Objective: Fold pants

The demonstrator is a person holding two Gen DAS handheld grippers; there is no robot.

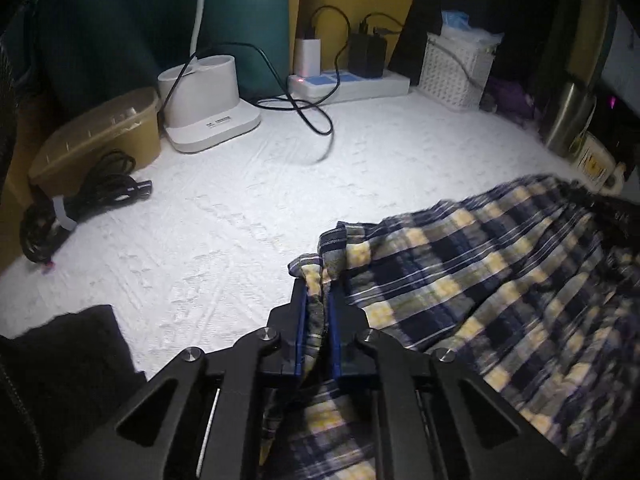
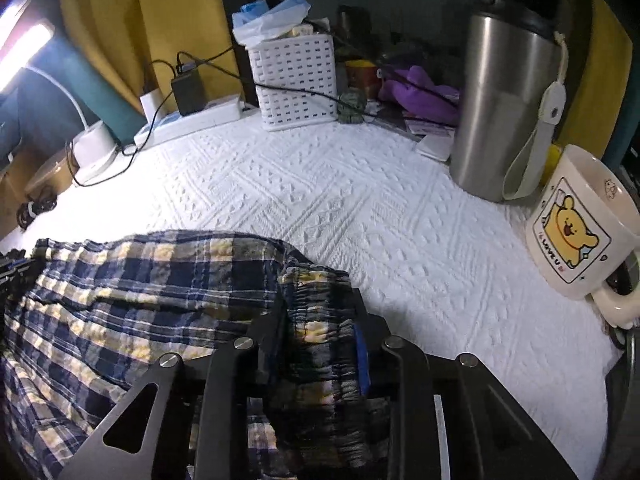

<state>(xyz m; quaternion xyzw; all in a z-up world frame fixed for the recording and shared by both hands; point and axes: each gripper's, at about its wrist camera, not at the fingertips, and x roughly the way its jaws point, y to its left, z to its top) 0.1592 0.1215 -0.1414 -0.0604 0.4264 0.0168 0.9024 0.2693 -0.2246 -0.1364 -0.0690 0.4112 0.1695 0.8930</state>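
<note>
Both grippers angle steeply down over the white textured cover (image 2: 360, 208). The left gripper (image 1: 319, 292) has its jaws pressed nearly together, pinching a thin edge of the plaid pants (image 1: 500, 272). The right gripper (image 2: 320, 304) clamps a thicker, gathered bunch of the same pants, which lie spread between the two grippers.

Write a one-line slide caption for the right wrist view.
Right gripper clamps the gathered edge of plaid pants on a white textured cloth, near a bear mug and steel tumbler.
</note>
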